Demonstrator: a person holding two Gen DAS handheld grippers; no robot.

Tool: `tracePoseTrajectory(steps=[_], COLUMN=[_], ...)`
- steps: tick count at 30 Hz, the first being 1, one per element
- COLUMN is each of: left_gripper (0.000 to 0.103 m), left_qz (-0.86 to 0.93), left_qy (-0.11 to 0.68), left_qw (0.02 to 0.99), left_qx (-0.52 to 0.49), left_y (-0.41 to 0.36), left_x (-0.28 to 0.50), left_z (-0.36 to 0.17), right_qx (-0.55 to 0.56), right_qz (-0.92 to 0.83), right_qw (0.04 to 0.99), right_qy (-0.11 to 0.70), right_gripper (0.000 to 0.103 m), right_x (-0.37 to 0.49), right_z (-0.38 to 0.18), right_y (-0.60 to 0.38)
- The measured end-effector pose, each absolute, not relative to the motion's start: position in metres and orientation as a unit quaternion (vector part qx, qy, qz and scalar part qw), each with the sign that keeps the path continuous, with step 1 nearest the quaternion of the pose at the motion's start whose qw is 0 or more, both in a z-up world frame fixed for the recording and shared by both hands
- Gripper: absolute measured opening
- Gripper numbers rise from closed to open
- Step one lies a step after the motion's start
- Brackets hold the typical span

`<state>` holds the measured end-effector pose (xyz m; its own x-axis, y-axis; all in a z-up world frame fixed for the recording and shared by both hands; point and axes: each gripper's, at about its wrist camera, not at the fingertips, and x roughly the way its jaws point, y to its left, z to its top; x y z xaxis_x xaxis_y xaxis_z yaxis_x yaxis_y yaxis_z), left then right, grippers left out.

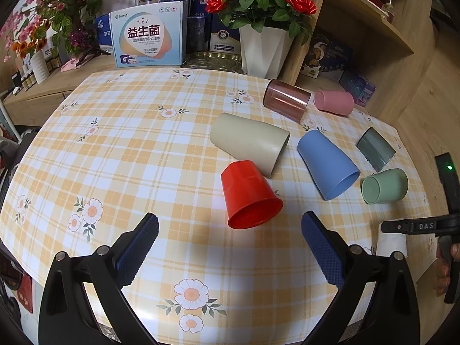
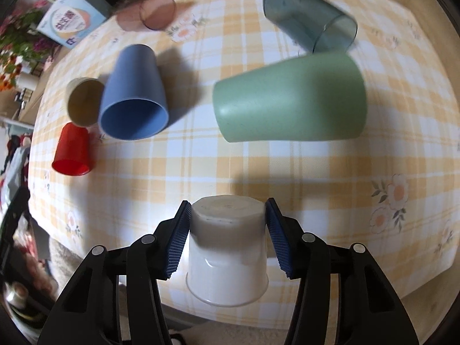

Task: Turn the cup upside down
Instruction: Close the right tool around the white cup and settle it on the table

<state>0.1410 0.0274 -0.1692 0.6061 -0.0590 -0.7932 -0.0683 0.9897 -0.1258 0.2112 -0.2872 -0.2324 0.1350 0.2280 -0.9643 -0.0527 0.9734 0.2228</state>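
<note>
My right gripper [image 2: 227,215] is shut on a white cup [image 2: 227,247], held upside down with its mouth toward the table's near edge; it also shows in the left wrist view [image 1: 391,241]. My left gripper [image 1: 230,224] is open and empty just in front of a red cup [image 1: 248,194] lying on its side, mouth toward me. Lying on their sides are also a beige cup [image 1: 250,143], a blue cup [image 1: 327,164], a green cup [image 2: 290,97], a clear grey cup [image 2: 309,28], a clear brown cup [image 1: 286,100] and a pink cup [image 1: 335,102].
The round table [image 1: 129,149] has a yellow plaid cloth with flowers. Behind it stand a white vase of red roses [image 1: 264,51], a product box [image 1: 148,34], pink flowers [image 1: 57,8] and a wooden shelf [image 1: 373,28].
</note>
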Motion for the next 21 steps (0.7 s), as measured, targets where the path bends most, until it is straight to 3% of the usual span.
tracePoseTrajectory(steps=[21], left_gripper=[0.097], left_qz=[0.001], left_qy=[0.457], left_qw=[0.887], left_qx=[-0.066], left_y=[0.017], left_x=[0.139], left_z=[-0.174], right_qx=[0.052], right_qz=[0.035], right_qw=[0.843], right_qy=[0.535], right_gripper=[0.05], right_x=[0.165], right_z=[-0.211], right_y=[-0.325])
